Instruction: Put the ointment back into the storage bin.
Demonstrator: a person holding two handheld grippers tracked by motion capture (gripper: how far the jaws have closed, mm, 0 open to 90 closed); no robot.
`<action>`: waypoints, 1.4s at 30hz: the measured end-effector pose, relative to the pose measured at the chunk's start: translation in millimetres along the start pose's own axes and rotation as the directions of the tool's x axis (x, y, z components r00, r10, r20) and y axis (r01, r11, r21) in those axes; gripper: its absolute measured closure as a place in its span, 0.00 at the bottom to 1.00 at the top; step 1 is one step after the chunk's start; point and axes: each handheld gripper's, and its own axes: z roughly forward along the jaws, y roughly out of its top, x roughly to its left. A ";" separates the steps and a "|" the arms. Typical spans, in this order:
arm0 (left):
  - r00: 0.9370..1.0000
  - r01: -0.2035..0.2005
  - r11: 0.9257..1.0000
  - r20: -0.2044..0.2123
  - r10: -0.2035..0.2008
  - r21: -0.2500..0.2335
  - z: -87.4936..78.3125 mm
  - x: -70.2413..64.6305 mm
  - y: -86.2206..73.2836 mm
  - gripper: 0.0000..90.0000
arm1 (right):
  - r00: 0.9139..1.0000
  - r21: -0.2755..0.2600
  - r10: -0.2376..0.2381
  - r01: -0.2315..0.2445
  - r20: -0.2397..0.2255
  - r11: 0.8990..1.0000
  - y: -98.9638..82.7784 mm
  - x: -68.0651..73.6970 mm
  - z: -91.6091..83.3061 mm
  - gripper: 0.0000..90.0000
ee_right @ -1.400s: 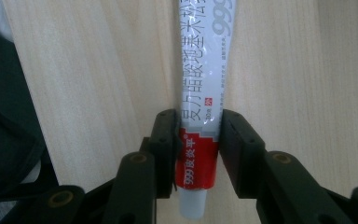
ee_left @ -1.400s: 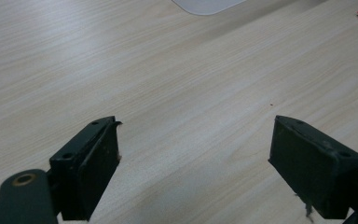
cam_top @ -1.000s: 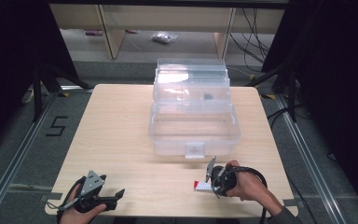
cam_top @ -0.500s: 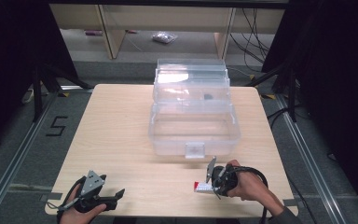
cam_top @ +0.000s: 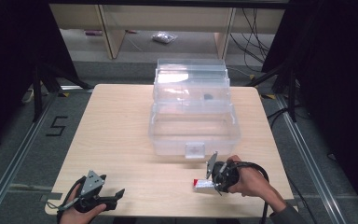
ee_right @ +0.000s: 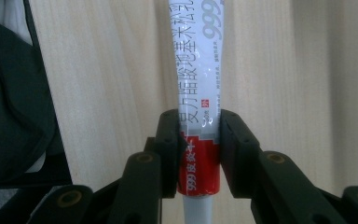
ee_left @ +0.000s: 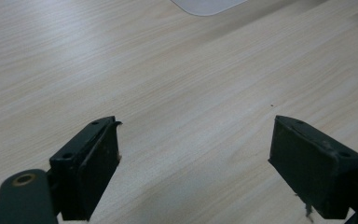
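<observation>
At lower right, the tube point(ee_right: 196, 116) is clamped by the right tool point(ee_right: 198, 154); the left tool point(ee_left: 196, 163) (gaping, empty) is idle; a lift toward the box point(cam_top: 193, 126) seems called for.

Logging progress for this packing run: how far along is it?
Done: the clear box stands open on the table. In hand: the right gripper is clamped on a red-and-white tube near the table's front edge. Left: the tube isn't in the box yet; the left gripper is open, holding nothing.

The high view looks forward and down over the whole desk point(cam_top: 121, 121). Both gripper views sit close above its wood, each looking along its own tongs.
</observation>
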 end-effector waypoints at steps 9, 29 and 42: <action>1.000 -0.020 1.000 0.000 0.020 0.014 -0.6 1.3 0.1 0.17 | 0.999 -0.053 -0.039 0.040 0.018 0.998 2.7 -8.4 -28.3 0.79; 1.000 -0.026 0.999 0.009 0.026 0.026 -1.4 3.2 0.3 0.17 | 0.998 -0.101 -0.026 0.032 0.060 0.994 19.2 -49.2 -92.0 0.79; 1.000 -0.015 1.000 0.006 0.015 0.013 -0.7 2.7 0.2 0.17 | 0.998 -0.105 0.027 -0.022 0.051 0.994 21.7 -83.5 -109.1 0.79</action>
